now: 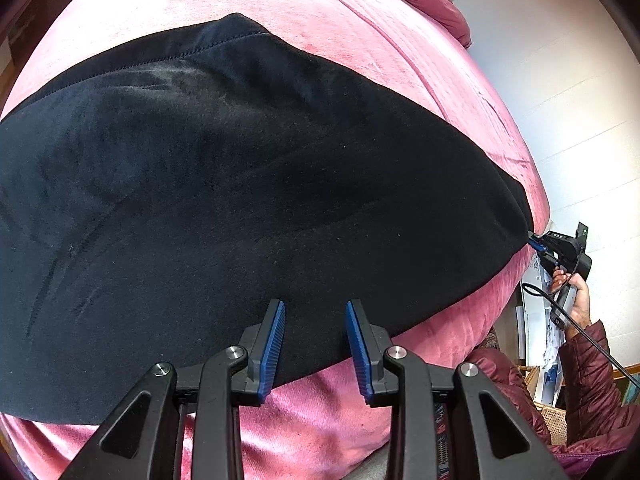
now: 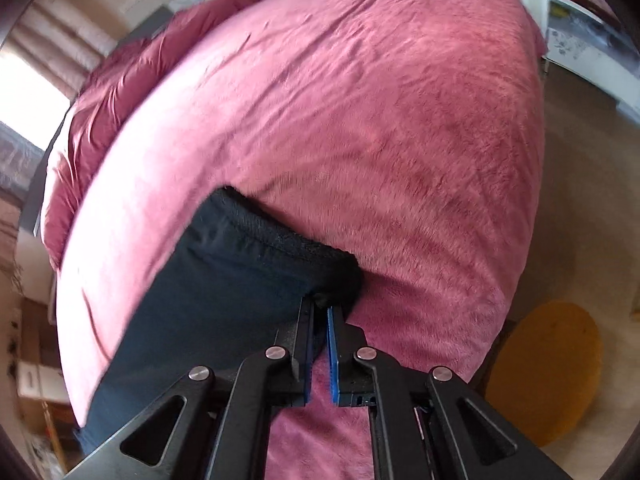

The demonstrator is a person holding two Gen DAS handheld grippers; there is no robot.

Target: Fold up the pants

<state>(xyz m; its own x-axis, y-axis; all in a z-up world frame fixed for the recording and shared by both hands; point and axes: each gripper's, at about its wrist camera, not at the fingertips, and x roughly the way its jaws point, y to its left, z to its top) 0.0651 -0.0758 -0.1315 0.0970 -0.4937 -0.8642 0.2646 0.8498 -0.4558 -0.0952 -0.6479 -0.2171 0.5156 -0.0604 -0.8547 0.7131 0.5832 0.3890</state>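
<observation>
While the black pants are lying spread flat on the pink blanket, the left gripper is hovering over their near edge with its blue fingers standing apart and holding nothing. At the far right corner of the pants, the right gripper is pinching the thick hem, its fingers pressed together on the cloth. Beyond the blanket, a yellow rug is lying on the floor.
</observation>
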